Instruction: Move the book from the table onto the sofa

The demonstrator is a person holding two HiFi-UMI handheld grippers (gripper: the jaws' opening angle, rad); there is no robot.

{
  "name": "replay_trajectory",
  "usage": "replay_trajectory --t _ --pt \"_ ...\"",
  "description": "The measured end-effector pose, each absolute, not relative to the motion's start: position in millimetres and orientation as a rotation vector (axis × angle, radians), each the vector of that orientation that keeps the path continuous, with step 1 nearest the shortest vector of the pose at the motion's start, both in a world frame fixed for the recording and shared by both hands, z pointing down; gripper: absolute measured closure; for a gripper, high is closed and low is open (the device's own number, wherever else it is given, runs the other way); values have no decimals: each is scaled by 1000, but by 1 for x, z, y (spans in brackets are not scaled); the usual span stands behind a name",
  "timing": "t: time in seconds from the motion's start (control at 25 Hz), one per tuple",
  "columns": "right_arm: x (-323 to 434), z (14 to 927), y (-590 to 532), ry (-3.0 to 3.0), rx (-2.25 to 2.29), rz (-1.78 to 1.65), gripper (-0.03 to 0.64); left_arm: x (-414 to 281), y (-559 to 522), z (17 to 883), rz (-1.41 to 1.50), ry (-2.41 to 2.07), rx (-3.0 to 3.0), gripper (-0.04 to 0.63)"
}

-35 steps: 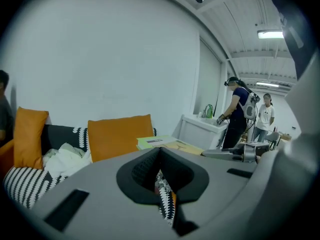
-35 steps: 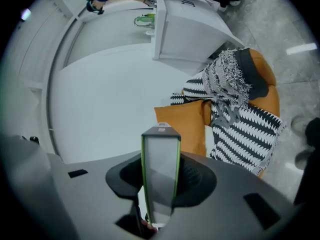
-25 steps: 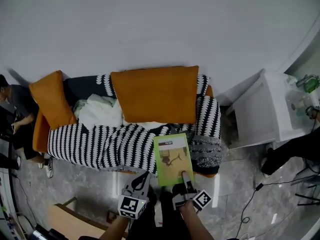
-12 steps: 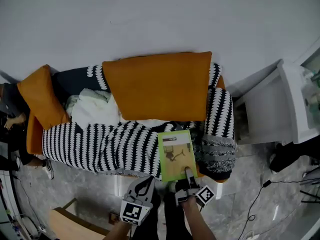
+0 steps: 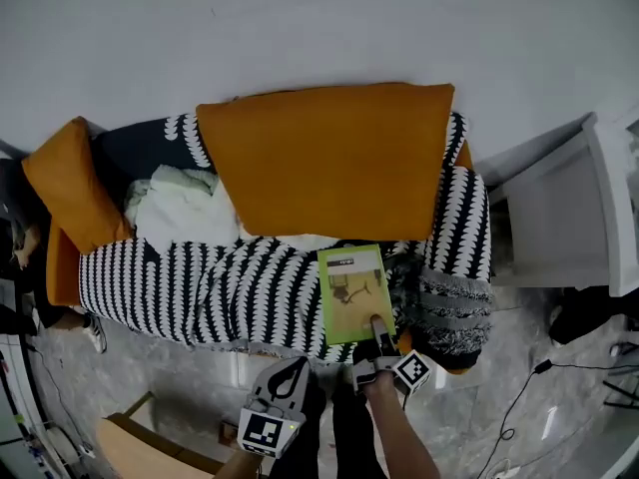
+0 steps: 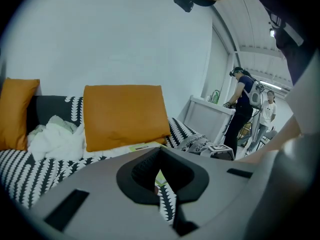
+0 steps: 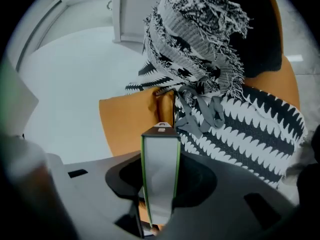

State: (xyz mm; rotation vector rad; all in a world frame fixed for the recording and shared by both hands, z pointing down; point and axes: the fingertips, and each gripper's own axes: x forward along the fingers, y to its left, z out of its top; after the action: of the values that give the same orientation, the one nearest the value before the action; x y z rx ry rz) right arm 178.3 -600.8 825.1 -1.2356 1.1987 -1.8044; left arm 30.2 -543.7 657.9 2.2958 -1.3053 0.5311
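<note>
I'm seeing a plain white wall on the far side, grey marbled floor near, white cabinet right.

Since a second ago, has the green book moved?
Yes. The book has gone farther over the sofa seat, toward the big orange cushion.

My left tool and right tool have grey shells with black jaw recesses. Each carries a white cube with black square markers.
</note>
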Motion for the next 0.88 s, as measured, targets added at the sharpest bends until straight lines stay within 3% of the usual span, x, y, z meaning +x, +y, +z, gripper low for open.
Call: replay_trajectory --t 0.44,0.52,0.6,0.88 --pt "168 876 -621 1222 -1317 -1858 468 27 -575 701 501 -1301 2288 581" --pt "165 884 -616 1200 -1369 -1911 362 29 -578 700 430 -1326 2299 581" --pt "164 893 -607 1147 -1447 -1967 303 31 -578 698 399 -1328 2304 581" --pt "170 903 -580 992 -1560 -2044 207 36 -572 691 429 -1284 2298 581"
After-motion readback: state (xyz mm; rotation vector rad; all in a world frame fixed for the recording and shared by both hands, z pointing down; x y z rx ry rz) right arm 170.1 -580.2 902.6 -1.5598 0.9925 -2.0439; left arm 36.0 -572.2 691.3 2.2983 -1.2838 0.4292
